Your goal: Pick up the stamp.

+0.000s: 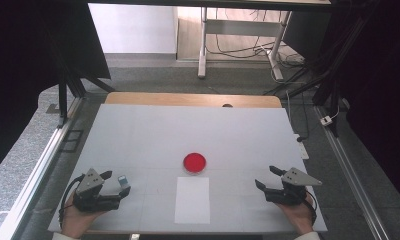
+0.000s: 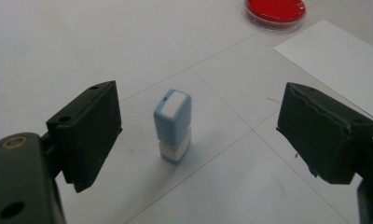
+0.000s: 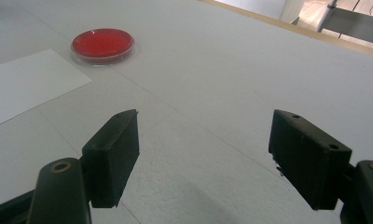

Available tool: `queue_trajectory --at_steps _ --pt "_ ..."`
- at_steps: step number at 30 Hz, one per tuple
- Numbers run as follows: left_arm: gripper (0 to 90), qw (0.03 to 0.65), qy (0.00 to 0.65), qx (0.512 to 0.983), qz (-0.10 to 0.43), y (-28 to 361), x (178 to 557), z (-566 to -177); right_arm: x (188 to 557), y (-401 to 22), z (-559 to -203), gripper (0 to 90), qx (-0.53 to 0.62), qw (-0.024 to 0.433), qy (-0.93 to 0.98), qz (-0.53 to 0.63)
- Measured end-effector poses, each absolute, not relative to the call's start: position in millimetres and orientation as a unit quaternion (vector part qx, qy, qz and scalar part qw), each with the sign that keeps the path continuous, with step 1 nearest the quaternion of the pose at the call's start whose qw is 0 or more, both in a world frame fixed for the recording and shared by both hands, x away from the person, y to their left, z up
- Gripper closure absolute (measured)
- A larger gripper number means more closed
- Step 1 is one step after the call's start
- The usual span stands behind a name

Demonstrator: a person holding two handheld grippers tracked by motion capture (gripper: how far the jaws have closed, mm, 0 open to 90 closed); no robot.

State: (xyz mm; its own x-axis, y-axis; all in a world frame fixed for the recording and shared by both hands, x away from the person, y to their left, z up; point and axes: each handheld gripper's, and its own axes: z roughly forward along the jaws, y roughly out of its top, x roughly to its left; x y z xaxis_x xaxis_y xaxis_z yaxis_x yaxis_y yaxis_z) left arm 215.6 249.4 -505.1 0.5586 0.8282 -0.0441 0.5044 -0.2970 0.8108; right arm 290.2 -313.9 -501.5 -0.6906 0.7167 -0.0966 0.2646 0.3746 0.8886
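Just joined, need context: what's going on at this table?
A person holds a claw in each hand over a white table. The left claw is open around a small blue and white stamp standing upright on the table, jaws apart from it on both sides, not gripping. The right claw is open over bare table. A red dish and a white sheet of paper lie between them.

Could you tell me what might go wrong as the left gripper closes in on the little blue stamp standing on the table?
The blue stamp stands upright on a narrow base between the open jaws of the left gripper, nearer one jaw; that jaw may touch first and tip it over.

If knocked, it could slide toward the white paper or the red dish.

The right gripper is open and apart, so it likely cannot steady anything.
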Motion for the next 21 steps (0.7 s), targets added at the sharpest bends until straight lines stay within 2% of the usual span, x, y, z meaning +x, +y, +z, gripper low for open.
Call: queue_trajectory --at_steps 10,21 --pt "16.2 0.410 0.410 0.792 0.193 255.3 224.6 -487.3 290.2 -311.4 -502.9 24.3 0.307 0.240 0.796 0.463" --pt "23.5 0.382 0.378 0.827 0.165 259.6 243.5 -477.4 290.9 -309.0 -504.6 24.6 0.305 0.237 0.800 0.459"
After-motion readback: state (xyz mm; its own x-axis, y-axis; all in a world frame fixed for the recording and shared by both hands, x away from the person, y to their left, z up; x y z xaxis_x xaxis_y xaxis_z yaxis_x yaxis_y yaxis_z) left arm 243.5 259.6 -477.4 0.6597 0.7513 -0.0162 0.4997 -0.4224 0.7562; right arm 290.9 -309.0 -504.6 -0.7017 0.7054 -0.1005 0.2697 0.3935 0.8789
